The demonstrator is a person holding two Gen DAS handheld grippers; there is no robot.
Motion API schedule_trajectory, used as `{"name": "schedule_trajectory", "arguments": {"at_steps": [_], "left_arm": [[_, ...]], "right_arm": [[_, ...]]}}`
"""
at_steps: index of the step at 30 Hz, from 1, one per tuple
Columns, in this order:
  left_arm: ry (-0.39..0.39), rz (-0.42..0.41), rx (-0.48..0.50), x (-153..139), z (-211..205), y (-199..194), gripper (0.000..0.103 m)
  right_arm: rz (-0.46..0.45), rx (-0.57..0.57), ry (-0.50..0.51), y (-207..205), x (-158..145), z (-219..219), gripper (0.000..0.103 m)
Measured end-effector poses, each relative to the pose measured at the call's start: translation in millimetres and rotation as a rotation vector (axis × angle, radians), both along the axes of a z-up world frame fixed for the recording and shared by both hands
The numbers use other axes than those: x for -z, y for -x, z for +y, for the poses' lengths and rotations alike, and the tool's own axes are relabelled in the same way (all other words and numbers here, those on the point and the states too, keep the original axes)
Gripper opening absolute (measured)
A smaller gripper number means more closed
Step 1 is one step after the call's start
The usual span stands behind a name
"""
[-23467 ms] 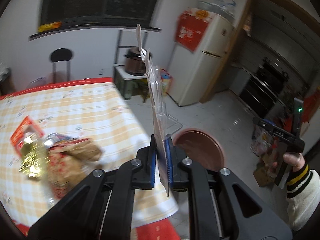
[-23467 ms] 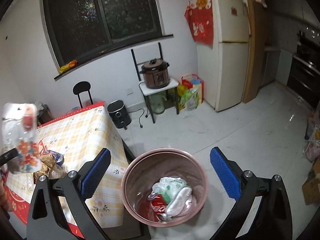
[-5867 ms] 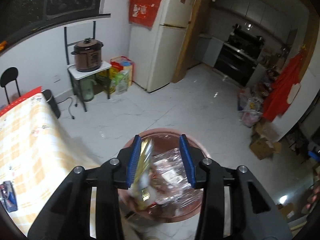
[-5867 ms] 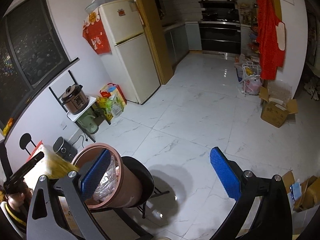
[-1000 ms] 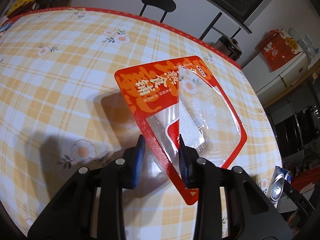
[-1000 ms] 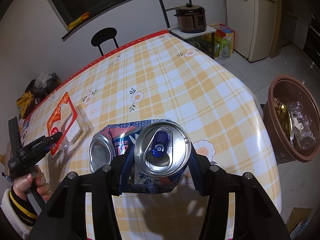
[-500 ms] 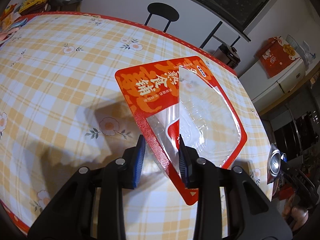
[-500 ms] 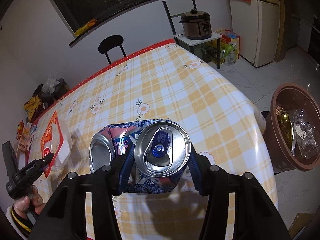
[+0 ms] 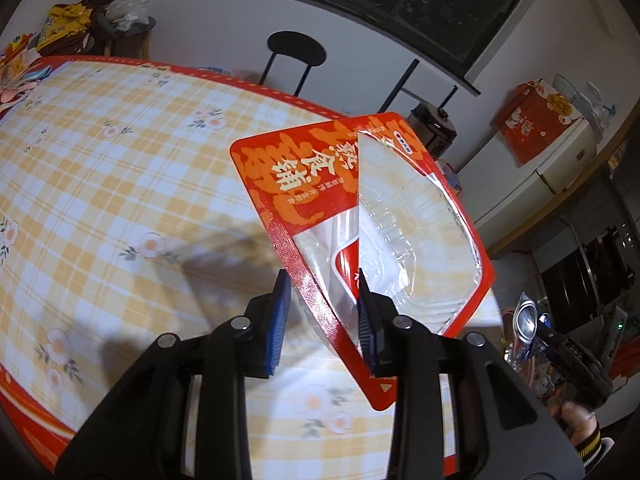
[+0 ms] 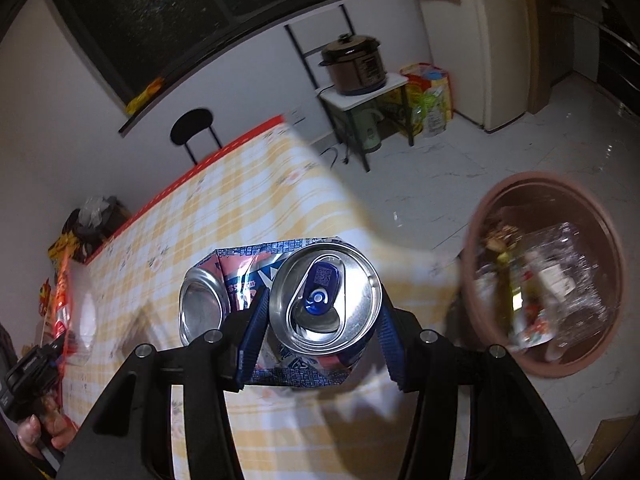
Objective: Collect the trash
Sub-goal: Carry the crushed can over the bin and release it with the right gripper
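Pinching crushed blue-and-pink aluminium drink can (image 10: 320, 304): right gripper (image 10: 320, 336) | pinching red-edged clear plastic food wrapper (image 9: 360, 216): left gripper (image 9: 324, 320), above yellow checked tablecloth (image 9: 120, 184) | beyond table edge: round brown trash bin (image 10: 548, 272) on floor, holding wrappers

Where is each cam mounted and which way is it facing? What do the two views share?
Left wrist: on the left gripper, angled down over the checked table; its fingers hold a red food package; the other hand shows lower right.
Right wrist: on the right gripper, angled down over the table edge toward the brown bin; it is shut on a crushed can; the person's left hand shows lower left.
Shared: table, package, can, black chair, cooker.
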State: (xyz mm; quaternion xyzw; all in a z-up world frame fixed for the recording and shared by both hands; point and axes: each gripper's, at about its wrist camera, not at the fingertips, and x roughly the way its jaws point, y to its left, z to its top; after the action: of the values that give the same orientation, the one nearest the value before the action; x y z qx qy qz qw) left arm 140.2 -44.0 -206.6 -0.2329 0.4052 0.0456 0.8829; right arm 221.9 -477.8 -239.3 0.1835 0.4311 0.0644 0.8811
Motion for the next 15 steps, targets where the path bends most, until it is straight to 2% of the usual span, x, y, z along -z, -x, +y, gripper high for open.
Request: {"name": "schedule_trajectory", "arguments": {"at_steps": [8,15], "left_arm": [[-0.013,-0.037,0.024,-26.4,-64.7,-2.4,0.033],[-0.021,-0.049,0.029,-37.0,-103.1,5.7,0.033]], "right_arm": [[0.033,0.194,0.033,-5.2,9.4,-123.9,0.051],[0.074,0.297,-0.003,-18.3,28.4,-187.6,0.051]]}}
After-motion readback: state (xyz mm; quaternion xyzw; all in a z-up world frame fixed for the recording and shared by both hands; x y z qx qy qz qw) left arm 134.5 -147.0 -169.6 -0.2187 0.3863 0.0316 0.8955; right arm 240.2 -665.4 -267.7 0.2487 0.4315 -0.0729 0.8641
